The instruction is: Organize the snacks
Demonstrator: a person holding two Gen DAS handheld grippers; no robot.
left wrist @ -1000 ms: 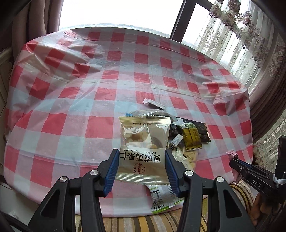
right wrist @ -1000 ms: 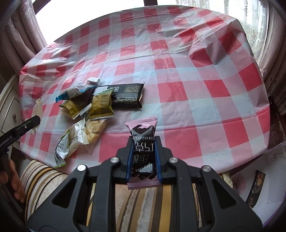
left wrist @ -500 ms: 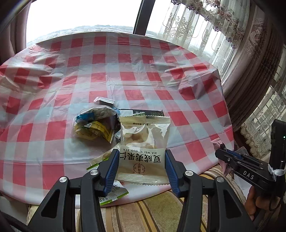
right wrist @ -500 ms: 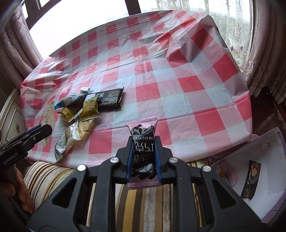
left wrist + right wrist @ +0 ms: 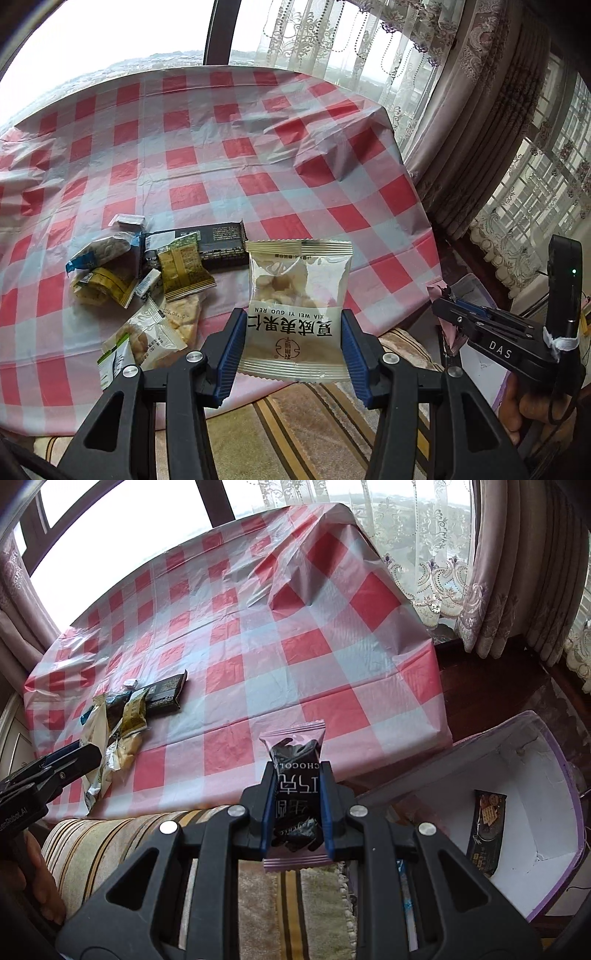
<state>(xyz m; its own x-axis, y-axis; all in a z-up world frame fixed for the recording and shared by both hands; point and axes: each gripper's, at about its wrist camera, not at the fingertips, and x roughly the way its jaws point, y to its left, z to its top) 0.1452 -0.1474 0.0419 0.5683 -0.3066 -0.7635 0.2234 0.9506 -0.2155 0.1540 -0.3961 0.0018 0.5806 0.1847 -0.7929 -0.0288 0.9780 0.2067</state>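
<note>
My left gripper point(image 5: 293, 341) is shut on a clear and white nut packet point(image 5: 297, 295), held upright off the table's near edge. A pink chocolate packet point(image 5: 295, 775) sits pinched in my right gripper point(image 5: 297, 808), held above the striped cushion beside a white box point(image 5: 524, 775). Several snack packets point(image 5: 147, 280) lie in a pile on the checked tablecloth point(image 5: 240, 166), left of the nut packet. The same pile point(image 5: 125, 716) shows at the left of the right wrist view. The other gripper point(image 5: 480, 325) appears at the right of the left wrist view.
The white box with a purple rim stands on the floor right of the table and holds one dark snack pack point(image 5: 485, 827). A striped cushion point(image 5: 147, 842) lies under both grippers. Curtains point(image 5: 480, 110) hang to the right. A black bar pack point(image 5: 210, 243) lies behind the pile.
Both grippers have swung to the right with their packets still held. The pile has slid to the left of each view, and the white box has come into the right wrist view.
</note>
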